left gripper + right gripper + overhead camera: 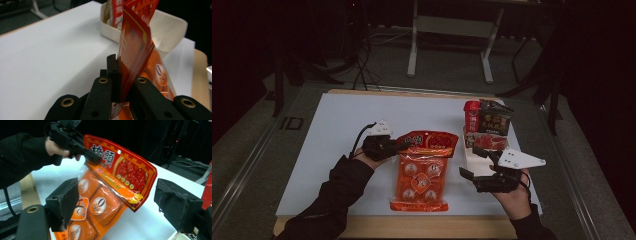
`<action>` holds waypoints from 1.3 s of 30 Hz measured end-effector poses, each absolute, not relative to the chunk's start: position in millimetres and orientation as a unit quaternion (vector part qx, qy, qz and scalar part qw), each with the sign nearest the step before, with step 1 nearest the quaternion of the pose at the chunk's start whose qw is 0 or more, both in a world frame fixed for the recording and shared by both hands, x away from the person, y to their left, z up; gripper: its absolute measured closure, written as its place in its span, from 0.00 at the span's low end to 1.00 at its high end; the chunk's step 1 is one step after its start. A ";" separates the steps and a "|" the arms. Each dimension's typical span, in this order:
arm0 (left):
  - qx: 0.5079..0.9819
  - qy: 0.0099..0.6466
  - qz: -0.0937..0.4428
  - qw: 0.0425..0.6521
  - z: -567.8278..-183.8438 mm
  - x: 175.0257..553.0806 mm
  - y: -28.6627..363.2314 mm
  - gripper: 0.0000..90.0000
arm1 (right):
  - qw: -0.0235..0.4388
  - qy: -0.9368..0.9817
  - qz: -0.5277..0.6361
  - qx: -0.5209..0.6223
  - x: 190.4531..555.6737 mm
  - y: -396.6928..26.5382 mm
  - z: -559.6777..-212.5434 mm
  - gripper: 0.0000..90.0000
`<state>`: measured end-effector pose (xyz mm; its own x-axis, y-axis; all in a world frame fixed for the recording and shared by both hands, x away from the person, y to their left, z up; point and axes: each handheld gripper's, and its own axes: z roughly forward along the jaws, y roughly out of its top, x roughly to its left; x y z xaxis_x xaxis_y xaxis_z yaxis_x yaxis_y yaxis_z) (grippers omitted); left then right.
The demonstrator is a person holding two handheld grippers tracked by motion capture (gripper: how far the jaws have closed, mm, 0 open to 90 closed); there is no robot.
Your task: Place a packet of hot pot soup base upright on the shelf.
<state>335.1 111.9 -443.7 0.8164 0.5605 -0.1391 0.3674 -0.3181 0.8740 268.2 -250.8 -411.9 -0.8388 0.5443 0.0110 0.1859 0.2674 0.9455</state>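
Note:
An orange bag of several wrapped snacks with a red header [422, 172] lies mid-board, its header lifted. My left gripper [394, 146] is shut on the header's left corner. In the left gripper view the red header [133, 50] stands edge-on between the closed jaws of the left gripper [120, 82]. My right gripper [473, 161] is open just right of the bag, beside the white tray [470, 156]. In the right gripper view the bag [107, 195] lies beyond the wide-apart jaws of the right gripper [120, 207], with the left gripper [75, 142] pinching its top.
The white tray holds a red tube pack [471, 116], a dark packet [494, 119] and a red packet [489, 141]. The white board [337, 125] has free room at left and back. Table legs and cables stand on the floor behind.

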 end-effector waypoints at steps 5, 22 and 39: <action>0.803 0.268 0.092 0.524 -435.5 324.5 113.5 1.00 | 0.156 0.780 0.549 0.256 274.6 -249.9 -412.9 0.21; 0.804 0.187 0.079 0.559 -407.0 290.1 97.8 1.00 | 0.110 0.789 0.554 0.241 290.8 -231.2 -421.2 0.31; 0.806 0.211 0.080 0.547 -410.9 293.4 99.0 0.99 | 0.045 0.819 0.533 0.209 301.5 -223.1 -431.5 0.99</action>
